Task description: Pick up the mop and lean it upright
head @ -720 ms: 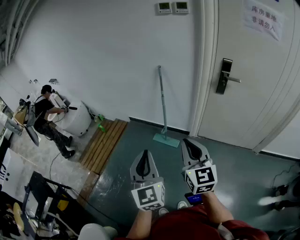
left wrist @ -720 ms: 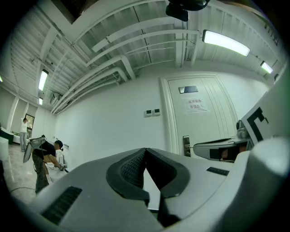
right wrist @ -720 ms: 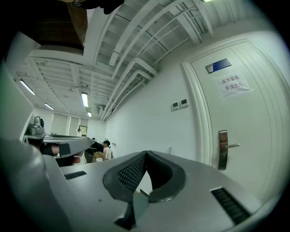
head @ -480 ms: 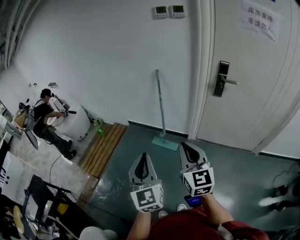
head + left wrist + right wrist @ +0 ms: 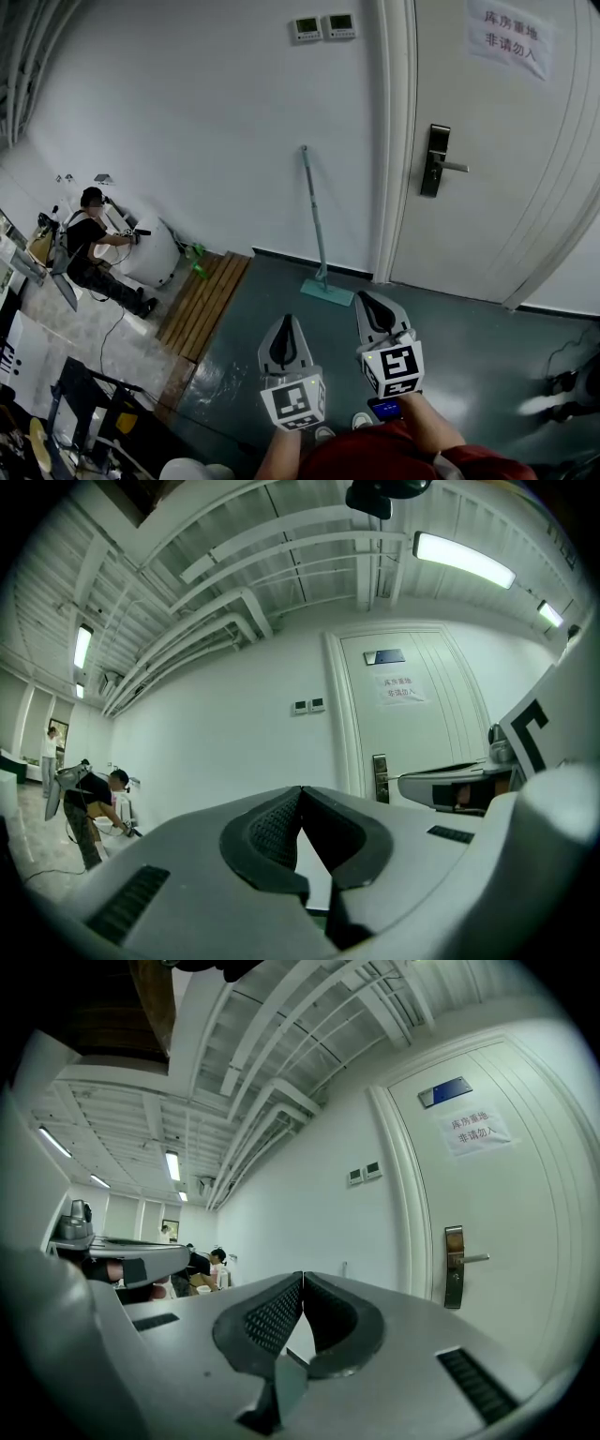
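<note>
The mop [image 5: 315, 223] leans upright against the white wall, its teal flat head [image 5: 327, 292] resting on the dark floor beside the door frame. Nothing holds it. My left gripper [image 5: 286, 323] and right gripper [image 5: 372, 302] hang side by side below it, well back from the mop head, both shut with nothing between the jaws. In the left gripper view the left gripper [image 5: 301, 790] shows its tips touching. The right gripper [image 5: 303, 1276] in its own view is likewise pinched shut, with the top of the mop handle [image 5: 344, 1266] just beyond.
A white door [image 5: 487, 141] with a metal handle [image 5: 437, 159] stands right of the mop. A wooden slatted platform [image 5: 204, 291] lies left. A person [image 5: 94, 239] crouches by a white cylinder [image 5: 155, 251] at far left. Two wall panels [image 5: 322, 27] hang above.
The view has shifted, so the mop and door sit slightly lower and further left in the head view. Both grippers have sunk a little lower in the frame, still shut and side by side.
</note>
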`<state>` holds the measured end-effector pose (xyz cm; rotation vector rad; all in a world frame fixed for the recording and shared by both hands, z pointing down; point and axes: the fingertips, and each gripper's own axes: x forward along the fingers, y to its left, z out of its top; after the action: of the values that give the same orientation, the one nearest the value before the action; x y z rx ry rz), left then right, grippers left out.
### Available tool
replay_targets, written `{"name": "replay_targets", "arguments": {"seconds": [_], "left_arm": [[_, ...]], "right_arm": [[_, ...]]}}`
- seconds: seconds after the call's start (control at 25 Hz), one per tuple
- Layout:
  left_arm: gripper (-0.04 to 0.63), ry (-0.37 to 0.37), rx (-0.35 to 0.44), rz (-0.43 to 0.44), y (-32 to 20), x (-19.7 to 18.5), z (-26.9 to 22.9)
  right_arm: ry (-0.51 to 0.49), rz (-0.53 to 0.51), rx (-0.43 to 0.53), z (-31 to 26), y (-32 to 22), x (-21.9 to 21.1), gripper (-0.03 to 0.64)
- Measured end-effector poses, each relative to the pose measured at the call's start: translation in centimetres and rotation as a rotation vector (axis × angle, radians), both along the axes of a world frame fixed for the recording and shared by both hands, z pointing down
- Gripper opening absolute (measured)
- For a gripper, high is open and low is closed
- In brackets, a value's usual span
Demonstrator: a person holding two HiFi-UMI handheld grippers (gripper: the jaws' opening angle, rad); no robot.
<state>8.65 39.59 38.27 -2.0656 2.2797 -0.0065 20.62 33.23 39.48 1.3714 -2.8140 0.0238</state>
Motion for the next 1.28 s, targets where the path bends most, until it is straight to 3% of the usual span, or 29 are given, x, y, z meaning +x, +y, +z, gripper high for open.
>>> {"name": "replay_targets", "arguments": {"seconds": [0.52, 0.84, 1.28], "left_arm": [[0.014, 0.006, -0.042, -0.001, -3.3, 3.4, 1.9], [0.013, 0.031, -0.047, 0.027, -7.8, -0.4, 2.7], [0.013, 0.037, -0.047, 0.048, -15.8, -9.1, 2.4]], "right_arm": [[-0.008, -0.011, -0.045, 2.4, -3.3, 3.1, 0.018], [0.002, 0.007, -0.029, 2.6, -7.7, -0.9, 0.018], [0.033, 0.032, -0.022, 2.4, -15.3, -9.7, 0.018]]}}
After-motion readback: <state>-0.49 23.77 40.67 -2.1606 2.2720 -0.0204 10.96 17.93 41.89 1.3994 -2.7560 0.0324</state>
